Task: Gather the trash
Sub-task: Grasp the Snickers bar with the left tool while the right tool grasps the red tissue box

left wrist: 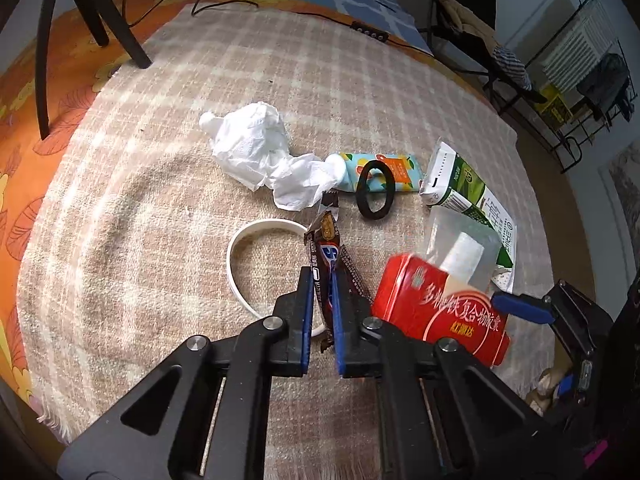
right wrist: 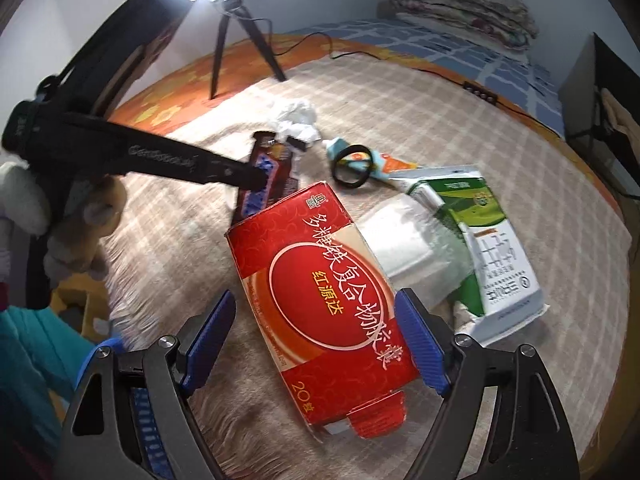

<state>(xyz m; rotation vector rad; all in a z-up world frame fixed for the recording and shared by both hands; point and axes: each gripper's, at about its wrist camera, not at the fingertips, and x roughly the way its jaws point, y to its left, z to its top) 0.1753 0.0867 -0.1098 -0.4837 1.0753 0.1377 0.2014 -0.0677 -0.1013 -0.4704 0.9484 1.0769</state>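
Note:
My left gripper [left wrist: 322, 280] is shut on a brown candy bar wrapper [left wrist: 328, 248] and holds it above the checked blanket [left wrist: 160, 200]; the right wrist view shows it too [right wrist: 268, 176]. My right gripper [right wrist: 316, 312] is open with its jaws on either side of a red medicine box [right wrist: 332, 296] that lies on the blanket; the box also shows in the left wrist view [left wrist: 436, 312]. Crumpled white tissue [left wrist: 260, 148] lies further off. A green and white milk carton [right wrist: 488, 240] and a clear plastic packet [right wrist: 412, 248] lie right of the box.
A white hair band [left wrist: 240, 260], a black hair tie [left wrist: 374, 188] and a teal tube [left wrist: 384, 172] lie on the blanket. A black tripod [left wrist: 88, 20] and a cable [left wrist: 320, 16] are at the far side. A metal rack [left wrist: 580, 92] stands off the bed.

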